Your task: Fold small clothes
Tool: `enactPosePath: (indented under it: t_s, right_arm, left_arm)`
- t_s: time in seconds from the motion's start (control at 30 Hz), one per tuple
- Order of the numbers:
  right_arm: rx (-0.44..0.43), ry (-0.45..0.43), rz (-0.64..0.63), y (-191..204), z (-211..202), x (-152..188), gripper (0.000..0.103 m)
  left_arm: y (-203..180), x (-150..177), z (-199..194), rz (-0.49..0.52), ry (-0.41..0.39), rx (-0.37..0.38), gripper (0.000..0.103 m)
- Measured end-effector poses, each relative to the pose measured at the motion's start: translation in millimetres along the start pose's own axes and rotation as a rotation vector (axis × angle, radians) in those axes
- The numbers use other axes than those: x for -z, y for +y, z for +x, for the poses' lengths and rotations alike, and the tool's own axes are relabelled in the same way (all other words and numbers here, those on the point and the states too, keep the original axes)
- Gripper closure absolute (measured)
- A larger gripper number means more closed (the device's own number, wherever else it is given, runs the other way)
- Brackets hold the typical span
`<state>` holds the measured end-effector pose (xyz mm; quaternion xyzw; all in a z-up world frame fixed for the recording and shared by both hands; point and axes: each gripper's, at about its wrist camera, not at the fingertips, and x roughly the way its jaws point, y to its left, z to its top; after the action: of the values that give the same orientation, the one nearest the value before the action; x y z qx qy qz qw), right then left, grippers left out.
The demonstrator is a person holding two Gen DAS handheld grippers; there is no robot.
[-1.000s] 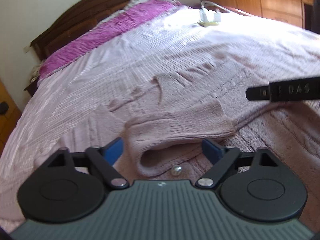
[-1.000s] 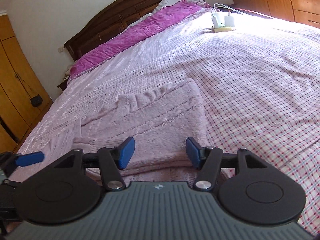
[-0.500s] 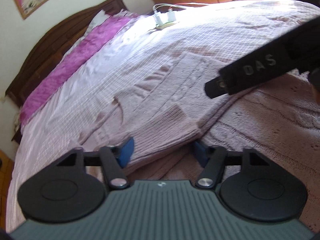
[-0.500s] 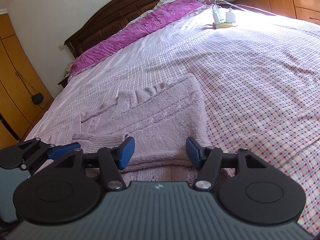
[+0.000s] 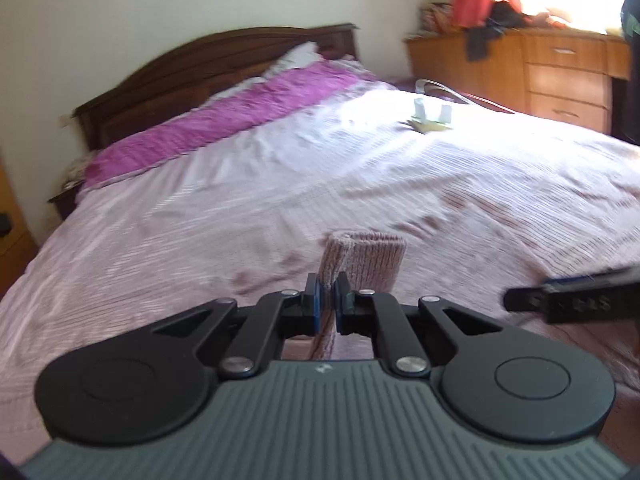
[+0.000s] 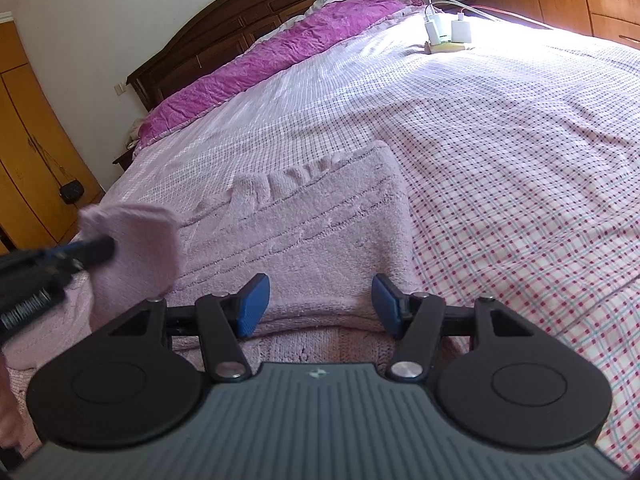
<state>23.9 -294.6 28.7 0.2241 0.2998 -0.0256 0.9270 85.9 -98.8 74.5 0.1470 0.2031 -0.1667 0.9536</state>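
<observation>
My left tool (image 5: 328, 295) pinches the sweater's cuff (image 5: 362, 260) while my right tool (image 6: 320, 306) hangs open over the sweater (image 6: 304, 240); a thin pinch could slip and undo the fold.

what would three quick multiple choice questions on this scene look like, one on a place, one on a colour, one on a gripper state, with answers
1. Where do the white chargers lie?
A. on the bed's far side
B. on the dresser
C. on the sweater

2. What colour is the knit sweater?
A. navy
B. pale pink
C. green

3. How is the left gripper?
A. wide open
B. shut on the sleeve cuff
C. out of view

Answers:
1 A, they sit on the checked bedsheet near the magenta blanket.
2 B, its ribbed knit reads pale pink.
3 B, the sleeve cuff is pinched between its pads; the right gripper is open.
</observation>
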Motion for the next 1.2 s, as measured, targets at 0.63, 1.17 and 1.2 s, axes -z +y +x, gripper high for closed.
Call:
enactPosePath:
  t_s: [0.63, 1.17, 1.2]
  right_arm:
    - [0.029, 0.003, -0.044, 4, 4, 2, 0.038]
    - [0.02, -0.024, -0.023, 3, 1, 1, 0.038]
    - [0.027, -0.013, -0.031, 4, 3, 1, 0.038]
  left_arm:
    - [107, 83, 12, -0.313, 0.337, -0.254, 0.078]
    - [120, 76, -11, -0.413, 0.236, -0.247, 0.053]
    - [119, 79, -6, -0.404, 0.262, -0.26, 0.053]
